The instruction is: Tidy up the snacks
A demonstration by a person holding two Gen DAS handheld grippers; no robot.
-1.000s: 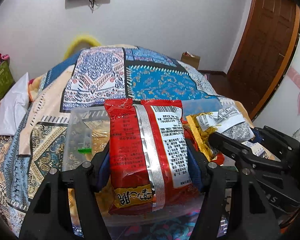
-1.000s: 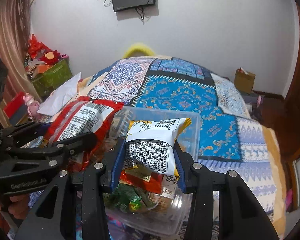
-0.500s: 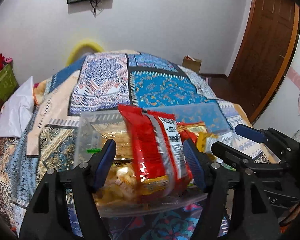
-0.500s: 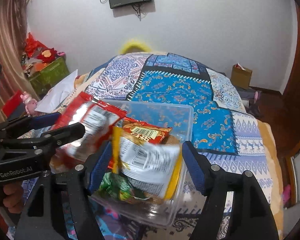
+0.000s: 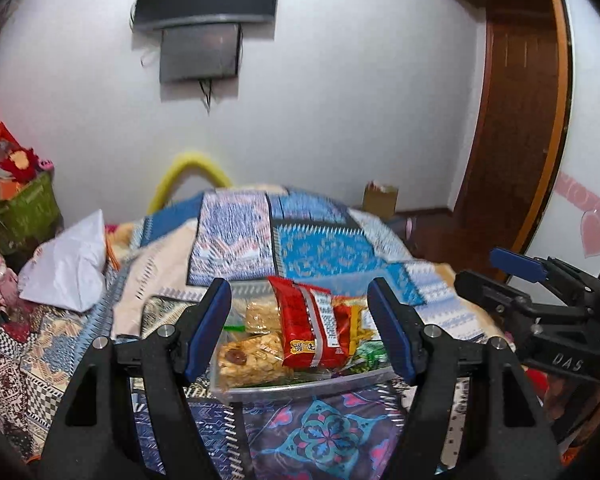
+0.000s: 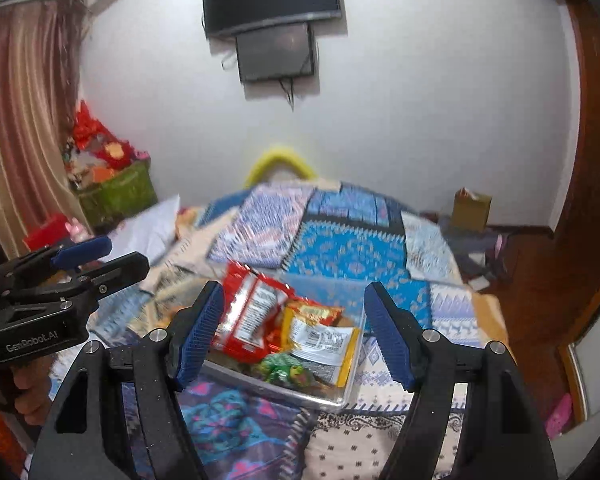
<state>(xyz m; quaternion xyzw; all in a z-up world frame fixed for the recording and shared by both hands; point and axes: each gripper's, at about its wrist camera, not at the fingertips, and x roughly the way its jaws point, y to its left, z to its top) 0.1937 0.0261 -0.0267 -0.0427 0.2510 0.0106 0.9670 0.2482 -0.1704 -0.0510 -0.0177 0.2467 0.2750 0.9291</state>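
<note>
Both grippers are up and away from the bed now. My left gripper (image 5: 300, 330) is spread wide with nothing between its jaws, and my right gripper (image 6: 294, 334) is just as wide and just as bare.

The snacks are in the clear plastic box (image 5: 300, 388) on the patchwork quilt (image 5: 320, 248). The red packet (image 5: 310, 324) leans upright in the middle of it, and the yellow-edged packet (image 6: 320, 344) lies beside it on the right. By my reckoning the loading is mostly done: I can see no packet lying loose on the quilt in either view. What may be left is tidying the leaning red one flat, or closing the box if there is a lid; I see none.

The left view gives me the box's left end, two nutty bars (image 5: 252, 356) stacked there, which the right view hides behind a finger. The right view shows the green sweets (image 6: 280, 370) at the front and the box's near right corner (image 6: 340, 402) clearly, plus the hand (image 6: 28, 396) holding the left gripper.
</note>
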